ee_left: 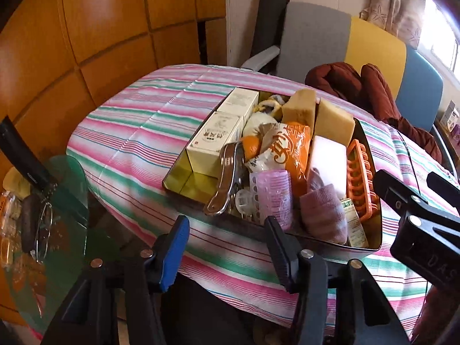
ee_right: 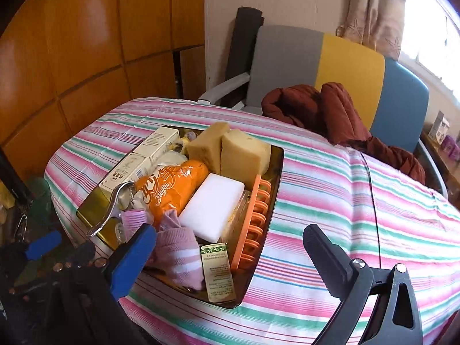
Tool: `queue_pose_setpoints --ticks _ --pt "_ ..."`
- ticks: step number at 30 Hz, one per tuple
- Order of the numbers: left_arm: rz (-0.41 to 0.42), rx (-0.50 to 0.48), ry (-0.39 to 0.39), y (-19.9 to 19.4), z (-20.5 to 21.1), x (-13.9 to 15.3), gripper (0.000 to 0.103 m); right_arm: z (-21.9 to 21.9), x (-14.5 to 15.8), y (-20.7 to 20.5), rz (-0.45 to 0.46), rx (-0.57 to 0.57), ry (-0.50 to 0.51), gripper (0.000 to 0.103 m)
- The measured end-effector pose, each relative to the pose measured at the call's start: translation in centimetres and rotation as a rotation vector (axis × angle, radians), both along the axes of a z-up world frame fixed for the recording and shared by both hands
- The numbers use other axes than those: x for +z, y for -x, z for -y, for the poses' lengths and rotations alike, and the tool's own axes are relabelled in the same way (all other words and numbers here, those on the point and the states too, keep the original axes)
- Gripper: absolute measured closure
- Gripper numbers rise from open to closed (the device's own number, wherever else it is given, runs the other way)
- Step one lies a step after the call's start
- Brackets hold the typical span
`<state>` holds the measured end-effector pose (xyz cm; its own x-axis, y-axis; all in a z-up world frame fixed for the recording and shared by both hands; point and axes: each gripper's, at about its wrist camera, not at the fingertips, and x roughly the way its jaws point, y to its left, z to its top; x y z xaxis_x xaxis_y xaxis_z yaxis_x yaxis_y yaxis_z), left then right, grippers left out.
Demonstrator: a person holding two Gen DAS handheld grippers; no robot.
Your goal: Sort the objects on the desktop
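A dark tray [ee_left: 184, 181] with a gold inside stands on the striped cloth, packed with sorted things. In it are two cream boxes [ee_left: 214, 141], two tan sponges [ee_left: 335, 120], an orange snack bag [ee_left: 293, 149], a white block [ee_left: 327, 161], an orange rack [ee_left: 360, 178], a pink sock [ee_left: 323, 212], a pink hair roller [ee_left: 274, 195] and a metal tool [ee_left: 227, 178]. My left gripper [ee_left: 227, 244] hovers open at the tray's near rim, holding nothing. My right gripper [ee_right: 230, 258] stands wide open above the sock [ee_right: 178, 250] and the tray's near corner [ee_right: 247, 293], also holding nothing.
A grey, yellow and blue chair [ee_right: 316, 66] with a maroon garment [ee_right: 330, 115] stands behind the table. A glass side table [ee_left: 66, 201] with spectacles [ee_left: 43, 230] is at the left. A black cable [ee_right: 373, 201] crosses the cloth. Wooden panels line the left wall.
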<state>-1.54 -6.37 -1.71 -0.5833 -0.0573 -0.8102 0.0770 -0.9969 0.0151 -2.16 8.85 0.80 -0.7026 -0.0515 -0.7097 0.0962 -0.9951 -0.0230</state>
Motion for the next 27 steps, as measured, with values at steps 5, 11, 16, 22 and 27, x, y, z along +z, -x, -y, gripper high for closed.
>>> queue_pose_setpoints --ticks 5,11,16,22,27 --pt "0.019 0.021 0.003 0.1 0.1 -0.4 0.050 0.0 -0.6 0.2 0.028 -0.021 -0.012 0.000" --pt "0.022 0.031 -0.019 0.4 0.6 -0.7 0.051 0.1 -0.9 0.4 0.040 -0.026 -0.023 0.000" --pt "-0.002 0.023 -0.005 0.3 0.5 -0.6 0.051 0.1 -1.1 0.6 0.052 -0.031 -0.023 0.000" --pt "-0.035 0.033 0.036 0.2 0.3 -0.4 0.051 0.1 -1.4 0.7 0.063 -0.030 -0.019 0.000" --pt "-0.009 0.032 0.024 0.5 0.3 -0.7 0.051 0.1 -1.7 0.9 0.075 -0.029 -0.014 0.000"
